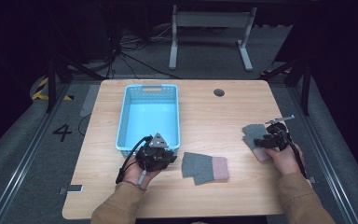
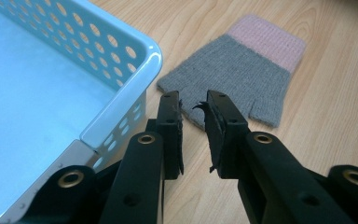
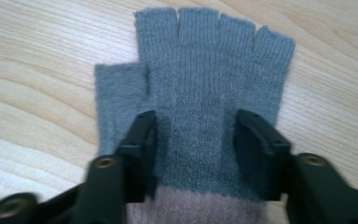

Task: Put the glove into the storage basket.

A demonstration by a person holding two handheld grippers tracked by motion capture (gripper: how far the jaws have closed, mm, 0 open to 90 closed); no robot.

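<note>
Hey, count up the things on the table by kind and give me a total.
Gloves: 2, one in the middle and one at the right
Basket: 1
Total: 3

One readable mark — a dark number "4" (image 1: 62, 132) on the grey floor (image 1: 23, 154), left of the bench (image 1: 242, 196), high view. Next to it, up-left, yellow-and-black hazard stripes (image 1: 41, 89) on the floor — a warning marking, no words. Nothing else legible: no label or brand on the blue basket (image 1: 127, 112), none on either glove (image 1: 205, 167) (image 3: 209, 93), none on the bench top. The gripper views give no text — only bare brass rivets on the black gripper arms, plain knit, plain wood grain. Small grey tab (image 1: 72, 189) at the bench's near-left edge is too small to read.
</note>
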